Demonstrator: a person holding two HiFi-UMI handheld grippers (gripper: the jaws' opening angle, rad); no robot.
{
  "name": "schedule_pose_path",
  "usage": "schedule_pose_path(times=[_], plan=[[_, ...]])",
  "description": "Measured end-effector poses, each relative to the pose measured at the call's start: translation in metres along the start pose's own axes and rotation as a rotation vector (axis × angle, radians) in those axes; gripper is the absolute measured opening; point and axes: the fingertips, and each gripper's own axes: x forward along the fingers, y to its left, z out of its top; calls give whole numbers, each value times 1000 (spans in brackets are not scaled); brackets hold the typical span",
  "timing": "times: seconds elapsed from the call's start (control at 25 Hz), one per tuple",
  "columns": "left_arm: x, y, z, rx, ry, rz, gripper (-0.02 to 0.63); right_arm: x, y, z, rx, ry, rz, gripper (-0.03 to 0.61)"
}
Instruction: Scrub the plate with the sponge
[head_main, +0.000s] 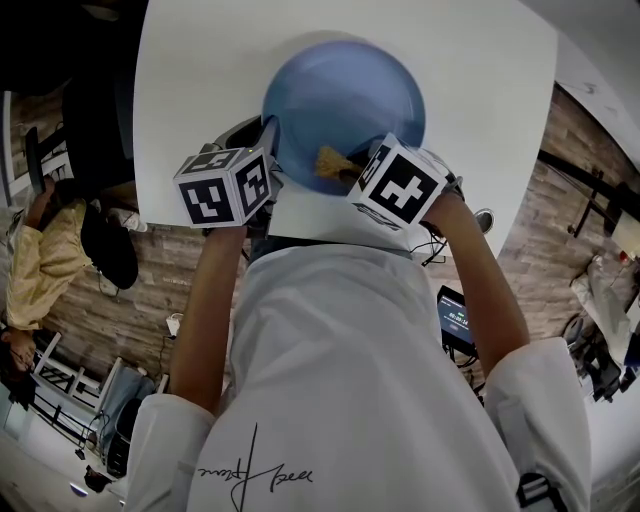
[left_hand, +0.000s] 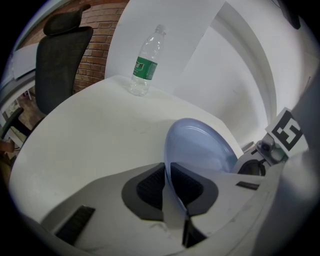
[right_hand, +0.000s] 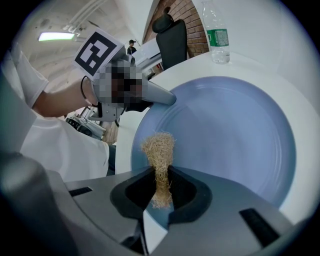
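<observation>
White shirt (head_main: 340, 380) fills the lower half of the head view, with both forearms reaching up to the marker cubes near the frame's centre. Above them a blue plate (head_main: 345, 100) sits over the white table (head_main: 480, 90).

At centre left, the left gripper (left_hand: 167, 187) is clamped on the plate's near rim. Its own view shows the rim edge-on between the dark pads and the plate tilted up, which the head view does not reveal.

At centre right, the right gripper (right_hand: 161, 187) pinches a straw-coloured fibrous sponge (right_hand: 159, 150). Its frayed tip lies over the lower left of the plate's face and seems to touch it, though contact is hard to judge. From the head view the sponge is only a small tan tuft beside the cube.

Only the gripper views show a clear water bottle (left_hand: 145, 62) with a green label standing on the table beyond the plate, and a black office chair (left_hand: 62, 60) before a brick wall.
</observation>
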Motion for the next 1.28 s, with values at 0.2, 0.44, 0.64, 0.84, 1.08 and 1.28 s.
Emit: schedule_pose_path(times=[0.2, 0.44, 0.64, 0.84, 1.08, 1.28], plan=[[0, 2, 1, -4, -6, 3, 25, -3, -7, -6, -26, 28, -13, 46], [1, 1, 0, 6, -8, 8, 26, -8, -13, -15, -16, 57, -19, 46], [2, 0, -4, 3, -3, 11, 26, -11, -18, -23, -9, 80, -23, 46], [3, -2, -1, 11, -5, 9, 26, -16, -24, -26, -18, 103, -43, 46], [1, 0, -2, 8, -9, 17, 26, -11, -23, -26, -105, 123, -56, 46], [3, -2, -1, 12, -23, 13, 28, -16, -30, -31, -151, 156, -93, 46]])
